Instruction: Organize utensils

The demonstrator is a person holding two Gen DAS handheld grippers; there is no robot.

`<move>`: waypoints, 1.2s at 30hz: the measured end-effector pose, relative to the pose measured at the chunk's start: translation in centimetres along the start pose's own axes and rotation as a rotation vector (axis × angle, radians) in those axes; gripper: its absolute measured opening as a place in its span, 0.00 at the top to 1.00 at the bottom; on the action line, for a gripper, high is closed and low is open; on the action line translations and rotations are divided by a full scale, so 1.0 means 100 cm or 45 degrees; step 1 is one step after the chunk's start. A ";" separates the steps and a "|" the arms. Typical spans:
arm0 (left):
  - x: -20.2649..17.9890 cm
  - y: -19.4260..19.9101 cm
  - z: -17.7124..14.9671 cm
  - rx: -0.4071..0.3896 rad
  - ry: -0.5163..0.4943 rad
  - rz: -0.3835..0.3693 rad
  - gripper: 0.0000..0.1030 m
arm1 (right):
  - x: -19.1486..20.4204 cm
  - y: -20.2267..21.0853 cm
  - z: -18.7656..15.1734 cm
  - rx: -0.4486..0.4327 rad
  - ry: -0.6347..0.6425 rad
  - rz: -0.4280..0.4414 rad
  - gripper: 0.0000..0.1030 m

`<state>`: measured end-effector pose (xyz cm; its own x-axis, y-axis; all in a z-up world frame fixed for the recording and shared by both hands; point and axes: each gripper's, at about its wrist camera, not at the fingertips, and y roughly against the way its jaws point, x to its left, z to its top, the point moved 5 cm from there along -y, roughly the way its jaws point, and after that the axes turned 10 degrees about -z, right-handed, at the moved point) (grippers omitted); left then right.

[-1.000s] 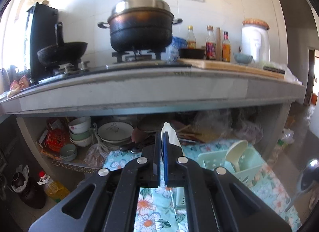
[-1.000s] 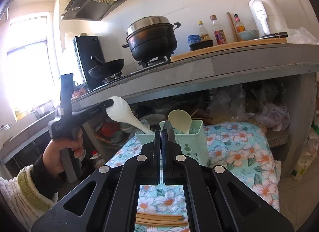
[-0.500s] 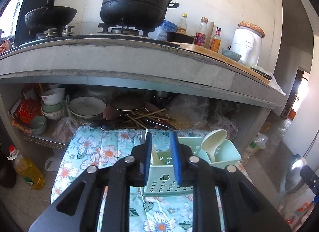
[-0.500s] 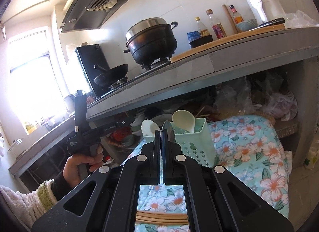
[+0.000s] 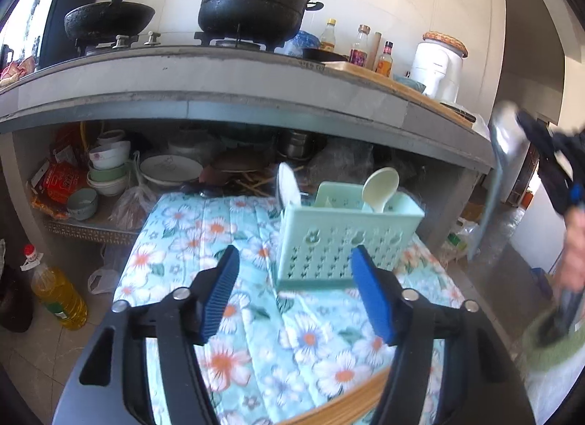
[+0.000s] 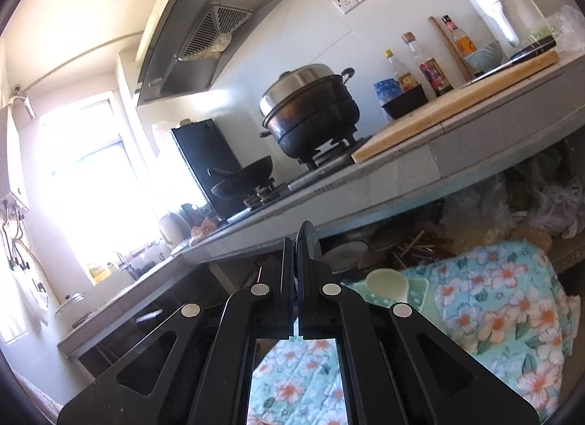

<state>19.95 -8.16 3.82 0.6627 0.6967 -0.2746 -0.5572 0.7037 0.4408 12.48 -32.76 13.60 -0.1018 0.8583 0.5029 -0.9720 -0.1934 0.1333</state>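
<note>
A pale green perforated caddy (image 5: pixel 347 242) stands on the floral cloth (image 5: pixel 204 238). One white spoon (image 5: pixel 287 183) stands in its left end and another white spoon (image 5: pixel 378 187) in its right end. My left gripper (image 5: pixel 294 279) hangs just short of the caddy, its jaws opening with nothing between the blue pads (image 5: pixel 221 297). At the right edge my right gripper (image 5: pixel 526 129), in a hand, is shut on a blurred metal spoon (image 5: pixel 506 136). In the right wrist view the right gripper (image 6: pixel 295 242) is shut and the metal spoon's tip (image 6: pixel 306 236) pokes out.
Wooden chopsticks (image 5: pixel 347 405) lie on the cloth by the near edge. A concrete counter (image 5: pixel 256 78) with a black pot (image 5: pixel 252 4) and a wok (image 5: pixel 109 19) overhangs a shelf of bowls (image 5: pixel 109 165). An oil bottle (image 5: pixel 58 293) stands on the floor at left.
My left gripper let go of the white spoon, which now stands in the caddy, then opened wide and drew back lower. My right gripper rose and tilted upward with the metal spoon.
</note>
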 end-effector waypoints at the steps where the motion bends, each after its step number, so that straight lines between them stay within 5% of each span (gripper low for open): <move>1: 0.001 0.005 -0.007 0.002 0.006 -0.001 0.33 | 0.000 -0.007 0.006 -0.008 -0.006 0.012 1.00; 10: 0.021 0.033 -0.045 -0.043 0.087 0.041 0.10 | -0.024 -0.070 0.030 -0.107 -0.073 0.020 1.00; 18: 0.045 0.043 -0.061 -0.045 0.152 0.113 0.06 | -0.070 -0.103 -0.013 -0.033 -0.164 -0.062 1.00; 26: 0.048 0.051 -0.065 -0.075 0.179 0.117 0.05 | -0.087 -0.079 -0.059 0.101 -0.217 -0.141 0.95; 31: 0.038 0.053 -0.065 -0.075 0.159 0.105 0.05 | -0.083 -0.046 -0.059 0.076 -0.184 -0.202 0.78; 36: 0.027 0.056 -0.066 -0.071 0.138 0.086 0.05 | -0.069 0.001 -0.062 0.034 -0.144 -0.217 0.74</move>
<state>15.31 -1.43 -0.14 0.5662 0.7518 -0.3379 -0.6278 0.6590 0.4143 11.73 -35.75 4.86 0.0893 0.8211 0.5638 -0.9670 -0.0640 0.2464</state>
